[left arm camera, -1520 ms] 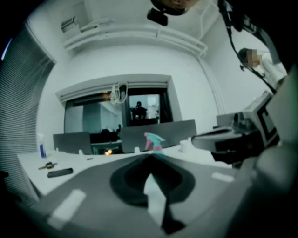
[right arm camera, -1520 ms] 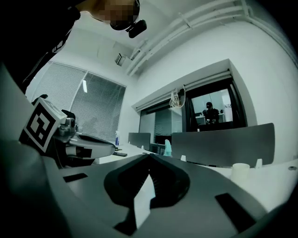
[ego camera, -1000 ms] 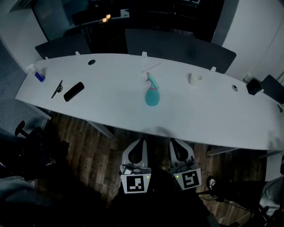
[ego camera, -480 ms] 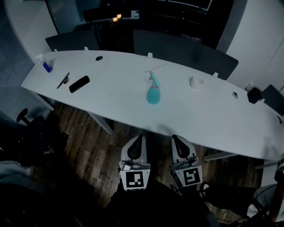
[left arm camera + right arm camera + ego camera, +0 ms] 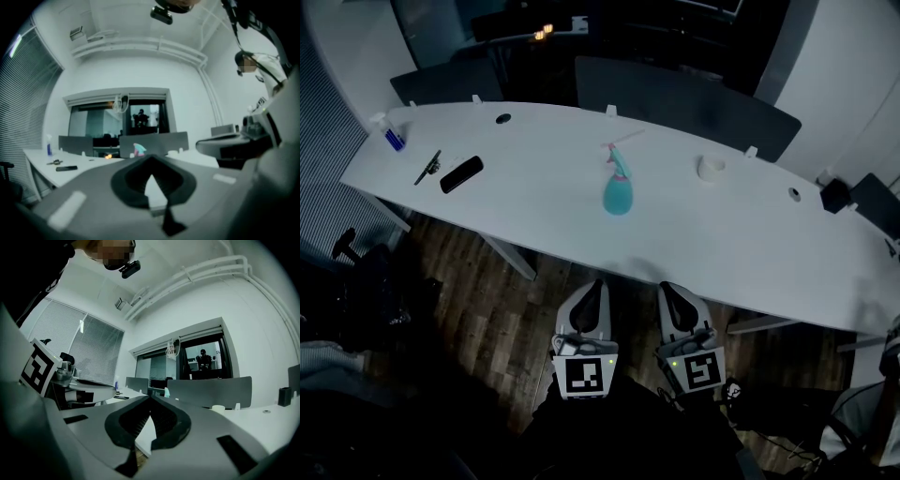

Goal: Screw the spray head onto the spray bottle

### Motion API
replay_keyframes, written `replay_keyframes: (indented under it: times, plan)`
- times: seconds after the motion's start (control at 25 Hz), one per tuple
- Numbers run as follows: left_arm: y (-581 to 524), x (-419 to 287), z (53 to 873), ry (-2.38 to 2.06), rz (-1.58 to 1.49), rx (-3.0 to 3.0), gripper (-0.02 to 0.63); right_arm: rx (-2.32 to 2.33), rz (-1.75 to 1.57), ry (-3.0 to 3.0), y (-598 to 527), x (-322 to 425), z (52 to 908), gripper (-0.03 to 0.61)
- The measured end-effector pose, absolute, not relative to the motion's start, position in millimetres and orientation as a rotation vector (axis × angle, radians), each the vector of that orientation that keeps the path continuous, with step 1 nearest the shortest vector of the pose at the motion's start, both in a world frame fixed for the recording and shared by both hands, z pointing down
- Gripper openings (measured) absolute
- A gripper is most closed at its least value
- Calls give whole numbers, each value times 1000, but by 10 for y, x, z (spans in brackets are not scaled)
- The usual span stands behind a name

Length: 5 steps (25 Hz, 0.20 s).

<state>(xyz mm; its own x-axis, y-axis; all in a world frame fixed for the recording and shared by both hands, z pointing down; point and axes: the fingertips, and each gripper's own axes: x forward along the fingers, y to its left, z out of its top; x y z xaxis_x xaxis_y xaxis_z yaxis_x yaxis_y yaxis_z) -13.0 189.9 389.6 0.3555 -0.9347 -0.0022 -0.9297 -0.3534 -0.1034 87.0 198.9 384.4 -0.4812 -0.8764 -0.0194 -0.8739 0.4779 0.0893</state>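
Note:
A teal spray bottle (image 5: 617, 194) stands upright near the middle of the long white table (image 5: 750, 225). Its spray head (image 5: 617, 161), with a pink tip, sits on top; whether it is screwed tight I cannot tell. Both grippers hang side by side over the wooden floor, short of the table's near edge and well apart from the bottle. My left gripper (image 5: 592, 292) is shut and empty, and so is my right gripper (image 5: 670, 296). The left gripper view shows the spray head (image 5: 138, 149) far beyond the closed left gripper (image 5: 151, 157). The bottle (image 5: 167, 392) shows small past the closed right gripper (image 5: 150, 398).
A roll of tape (image 5: 710, 168) lies right of the bottle. At the table's left end are a black case (image 5: 461, 174), a dark tool (image 5: 428, 167) and a small blue-labelled bottle (image 5: 390, 137). Dark partitions (image 5: 675, 94) line the far side.
The head view has shifted a little, so the table sits slightly differently in frame. Both grippers stay shut in the same place, and the bottle has not moved on the table.

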Motion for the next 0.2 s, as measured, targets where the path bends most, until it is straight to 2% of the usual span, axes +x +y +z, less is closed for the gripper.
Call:
replay_keyframes:
  times: [0.2]
  plan:
    - [1865, -84, 3877, 1725, -76, -2524, 5, 1571, -145, -2677, 1962, 873, 3832, 5]
